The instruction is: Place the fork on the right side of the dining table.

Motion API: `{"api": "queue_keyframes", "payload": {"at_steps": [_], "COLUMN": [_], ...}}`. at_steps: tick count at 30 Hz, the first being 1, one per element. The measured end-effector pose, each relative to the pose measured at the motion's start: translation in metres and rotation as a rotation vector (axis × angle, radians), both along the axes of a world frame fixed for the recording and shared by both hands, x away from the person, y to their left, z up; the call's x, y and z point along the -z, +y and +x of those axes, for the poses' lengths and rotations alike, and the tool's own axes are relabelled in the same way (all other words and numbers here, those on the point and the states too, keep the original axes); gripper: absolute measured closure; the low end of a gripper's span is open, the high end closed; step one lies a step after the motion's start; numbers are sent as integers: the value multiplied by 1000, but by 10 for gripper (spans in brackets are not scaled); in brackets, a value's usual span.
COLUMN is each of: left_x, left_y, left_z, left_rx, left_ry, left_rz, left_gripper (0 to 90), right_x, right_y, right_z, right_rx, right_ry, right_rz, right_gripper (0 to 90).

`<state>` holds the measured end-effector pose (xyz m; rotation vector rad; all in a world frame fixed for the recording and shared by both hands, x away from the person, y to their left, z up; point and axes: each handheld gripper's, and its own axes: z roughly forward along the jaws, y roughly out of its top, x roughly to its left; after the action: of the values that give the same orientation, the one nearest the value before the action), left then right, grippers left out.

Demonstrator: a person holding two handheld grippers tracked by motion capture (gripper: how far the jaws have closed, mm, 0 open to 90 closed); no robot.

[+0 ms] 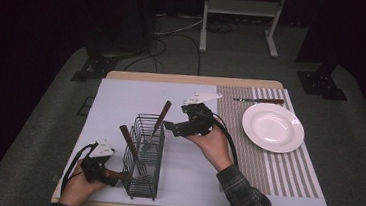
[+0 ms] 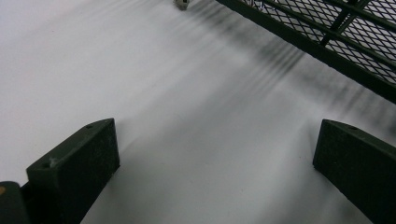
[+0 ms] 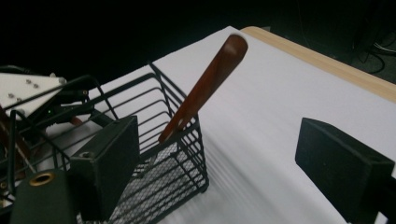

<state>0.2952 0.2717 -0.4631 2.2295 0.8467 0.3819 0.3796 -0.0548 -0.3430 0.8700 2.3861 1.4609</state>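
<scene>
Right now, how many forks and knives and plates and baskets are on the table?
Wooden-handled utensils standing in the wire basket: 2 (one shows fork tines; the other's end is too small to tell)
Knife beside the plate: 1
White plate: 1
Black wire basket: 1
Total: 5

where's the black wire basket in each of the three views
High view: the wire basket stands lower centre on the white mat, between the two grippers.
Left gripper view: its mesh wall crosses the top right corner.
Right gripper view: it sits left of centre, behind the left jaw.
Shared landmark: the white mat under the basket.
</scene>
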Motion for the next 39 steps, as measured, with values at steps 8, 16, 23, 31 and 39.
{"api": "queue_keyframes", "payload": {"at_steps": [8,16,23,31,39], "left_x": [0,0,0,0,0], "left_y": [0,0,0,0,0], "left_z": [0,0,0,0,0], "left_rx": [-2,-1,-1,-1,-1], "left_ry": [0,-1,-1,-1,0], "left_rz": [-2,-2,-2,-2,-2], "left_gripper": [0,0,0,0,0], "right_x": [-3,-8,-10,-9,-12], "right_y": [7,14,18,19,16], "right_z": [8,13,19,22,18], "right_rx": [-9,-24,-28,-31,-42], "right_ry": [5,-2,-9,10,2], "right_rz": [29,61,103,119,130], "right_gripper": [155,272,426,567,699]}}
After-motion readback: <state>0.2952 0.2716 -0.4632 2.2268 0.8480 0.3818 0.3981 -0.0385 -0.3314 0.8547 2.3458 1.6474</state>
